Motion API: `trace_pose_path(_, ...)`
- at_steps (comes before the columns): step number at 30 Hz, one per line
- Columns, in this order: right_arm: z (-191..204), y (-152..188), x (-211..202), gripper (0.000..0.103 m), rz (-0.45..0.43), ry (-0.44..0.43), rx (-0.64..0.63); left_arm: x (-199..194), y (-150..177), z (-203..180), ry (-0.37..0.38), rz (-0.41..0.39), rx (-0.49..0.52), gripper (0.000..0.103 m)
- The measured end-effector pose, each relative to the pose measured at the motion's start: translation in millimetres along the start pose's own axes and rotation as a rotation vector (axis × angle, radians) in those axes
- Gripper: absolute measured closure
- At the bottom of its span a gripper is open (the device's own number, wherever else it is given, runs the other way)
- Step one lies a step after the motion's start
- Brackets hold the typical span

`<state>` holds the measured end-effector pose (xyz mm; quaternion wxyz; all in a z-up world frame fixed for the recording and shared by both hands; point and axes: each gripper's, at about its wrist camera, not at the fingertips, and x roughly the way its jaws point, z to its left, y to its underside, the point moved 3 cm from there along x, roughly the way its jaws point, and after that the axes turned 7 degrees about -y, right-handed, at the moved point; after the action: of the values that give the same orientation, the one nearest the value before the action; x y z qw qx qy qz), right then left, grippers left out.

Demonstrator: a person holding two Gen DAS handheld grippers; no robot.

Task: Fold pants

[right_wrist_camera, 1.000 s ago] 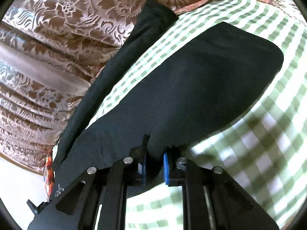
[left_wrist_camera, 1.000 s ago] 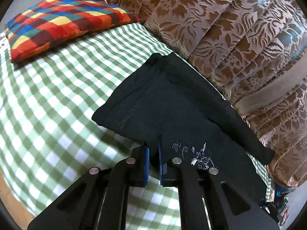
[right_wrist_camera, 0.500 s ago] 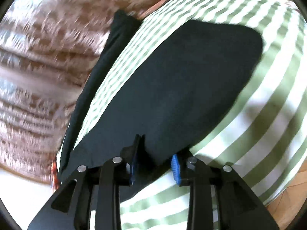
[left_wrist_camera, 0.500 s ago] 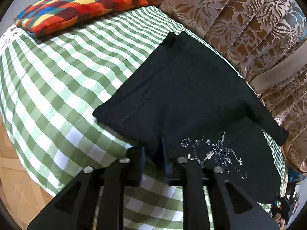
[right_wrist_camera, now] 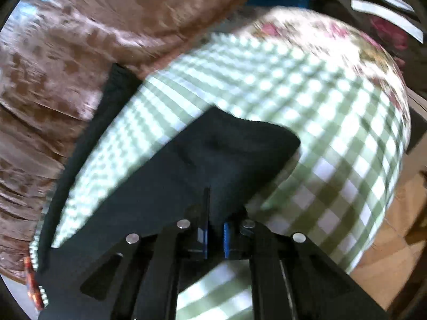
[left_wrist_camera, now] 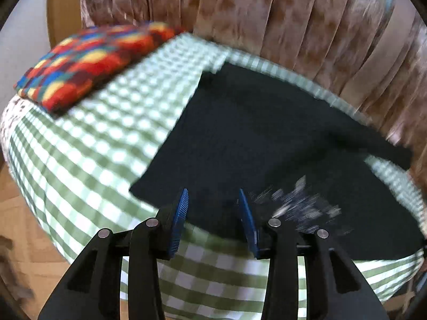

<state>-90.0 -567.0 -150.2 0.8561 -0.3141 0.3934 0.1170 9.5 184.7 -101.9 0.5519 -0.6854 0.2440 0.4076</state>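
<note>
Left wrist view: left gripper [left_wrist_camera: 212, 200] jaws just spreading, empty, over black pants [left_wrist_camera: 267, 138]; right gripper [right_wrist_camera: 214, 229] clamped on pants fabric.

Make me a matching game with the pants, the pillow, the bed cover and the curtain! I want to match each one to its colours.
Things:
1. pants
2. pillow
3. bed cover
4. curtain

Colours:
A. green and white checks
B. brown with a leafy pattern
C. black
D. red, blue and yellow squares

Pairs: 1-C, 2-D, 3-A, 4-B
</note>
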Motion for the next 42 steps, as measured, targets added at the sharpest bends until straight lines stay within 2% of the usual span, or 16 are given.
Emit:
trace_pose_path(2, 2, 2, 4, 0.093, 0.001, 0.013, -0.032, 19, 11, 4, -0.015, 0.059, -0.009, 0.072)
trace_pose_path(3, 3, 3, 2, 0.087, -0.002, 0.014, -0.038, 21, 14, 7, -0.008, 0.037, -0.008, 0.072)
trace_pose_path(5, 4, 1, -9, 0.041, -0.022, 0.017, -0.034, 19, 13, 7, -0.006, 0.037, -0.010, 0.072)
trace_pose_path(6, 5, 0, -15, 0.037, -0.047, 0.029, -0.034, 16, 11, 9, 0.011, 0.040, -0.032, 0.072)
trace_pose_path(8, 13, -4, -33, 0.037, -0.111, 0.076, -0.067, 8, 4, 19, 0.065, 0.031, -0.091, 0.072)
trace_pose_path(10, 30, -7, -47, 0.036, -0.165, 0.077, -0.097, -3, -9, 28, 0.110, -0.013, -0.151, 0.072)
trace_pose_path(13, 70, -2, -59, 0.030, -0.197, 0.000, -0.176, -12, -35, 29, 0.161, -0.055, -0.187, 0.072)
trace_pose_path(17, 144, 21, -47, 0.027, -0.118, -0.164, -0.331, -11, -83, 16, 0.225, -0.081, -0.201, 0.072)
trace_pose_path(19, 183, 39, -28, 0.027, -0.048, -0.238, -0.407, -3, -110, 4, 0.254, -0.083, -0.196, 0.072)
trace_pose_path(24, 246, 83, 20, 0.027, 0.103, -0.341, -0.503, 38, -176, -21, 0.304, -0.020, -0.207, 0.072)
trace_pose_path(25, 254, 88, 28, 0.027, 0.125, -0.353, -0.509, 47, -187, -23, 0.308, -0.009, -0.213, 0.068)
trace_pose_path(28, 269, 101, 52, 0.026, 0.188, -0.384, -0.506, 80, -218, -31, 0.286, 0.030, -0.250, 0.056)
trace_pose_path(35, 265, 118, 89, 0.023, 0.286, -0.374, -0.474, 164, -272, -46, 0.200, 0.135, -0.262, 0.056)
trace_pose_path(40, 267, 124, 92, 0.020, 0.283, -0.372, -0.481, 207, -287, -55, 0.126, 0.193, -0.274, 0.056)
trace_pose_path(42, 266, 124, 93, 0.019, 0.283, -0.370, -0.475, 219, -290, -57, 0.086, 0.194, -0.282, 0.056)
